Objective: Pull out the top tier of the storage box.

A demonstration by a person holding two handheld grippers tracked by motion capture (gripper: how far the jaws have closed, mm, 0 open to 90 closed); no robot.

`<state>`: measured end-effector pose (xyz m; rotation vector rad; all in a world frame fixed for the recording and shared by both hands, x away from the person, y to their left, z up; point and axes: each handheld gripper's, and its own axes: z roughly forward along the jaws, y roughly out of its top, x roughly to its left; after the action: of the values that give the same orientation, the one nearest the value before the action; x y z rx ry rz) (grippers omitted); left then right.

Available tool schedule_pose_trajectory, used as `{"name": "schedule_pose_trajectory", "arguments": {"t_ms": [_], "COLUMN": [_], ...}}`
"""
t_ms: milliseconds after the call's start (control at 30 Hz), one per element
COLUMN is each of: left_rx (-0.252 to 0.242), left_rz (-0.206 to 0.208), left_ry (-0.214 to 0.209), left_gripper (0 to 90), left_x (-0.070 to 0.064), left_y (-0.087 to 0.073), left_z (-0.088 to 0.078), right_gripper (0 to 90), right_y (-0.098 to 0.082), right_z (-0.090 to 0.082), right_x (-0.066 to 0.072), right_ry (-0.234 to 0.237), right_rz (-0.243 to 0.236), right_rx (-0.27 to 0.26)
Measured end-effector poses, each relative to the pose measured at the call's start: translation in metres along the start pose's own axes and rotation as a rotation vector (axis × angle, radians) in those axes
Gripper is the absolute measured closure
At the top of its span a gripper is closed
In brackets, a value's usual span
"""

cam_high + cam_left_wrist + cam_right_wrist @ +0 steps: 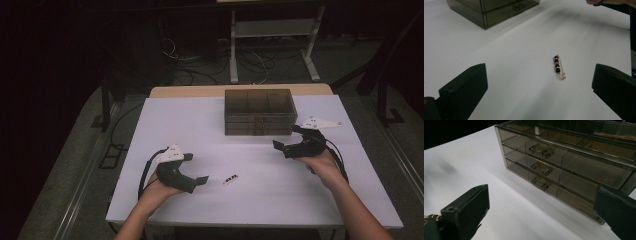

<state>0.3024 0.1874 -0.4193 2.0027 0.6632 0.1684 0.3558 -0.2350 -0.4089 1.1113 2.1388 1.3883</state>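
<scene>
The person's forearms come in at the bottom of the high view, each hand carrying a gripper over the white table (165, 115). At the table's far edge stands the drawer box (258, 111), a smoky clear plastic chest with three shallow drawers, all pushed in, each with a small clear handle (540, 168) at its front. It looks stiff, light and slick-walled, so it could slide if a drawer is tugged without bracing.

The right gripper (289, 141) hovers just in front of the drawer box, at its right end, its jaws spread wide and empty. The left gripper (196, 170) sits well in front of the drawer box and to its left, jaws likewise spread, nothing between them.

The beaded pin (559, 67) lies flat on the table, well in front of the drawer box and just beside the left gripper. It appears thin, light and springy, with hard round beads that may roll under the pads; pinching across the beaded middle seems the safest hold.
</scene>
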Motion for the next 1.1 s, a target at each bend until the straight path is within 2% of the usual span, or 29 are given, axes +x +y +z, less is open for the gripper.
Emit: {"name": "schedule_pose_trajectory", "arguments": {"t_ms": [1100], "left_rx": [-0.014], "left_rz": [-0.011], "left_ry": [-0.005], "left_gripper": [0.0], "left_x": [-0.001], "left_y": [-0.001], "left_z": [0.001], "right_gripper": [0.0], "right_y": [0.014], "right_z": [0.023], "right_x": [0.003], "right_ry": [-0.005], "right_rz": [0.005], "right_rx": [-0.01]}}
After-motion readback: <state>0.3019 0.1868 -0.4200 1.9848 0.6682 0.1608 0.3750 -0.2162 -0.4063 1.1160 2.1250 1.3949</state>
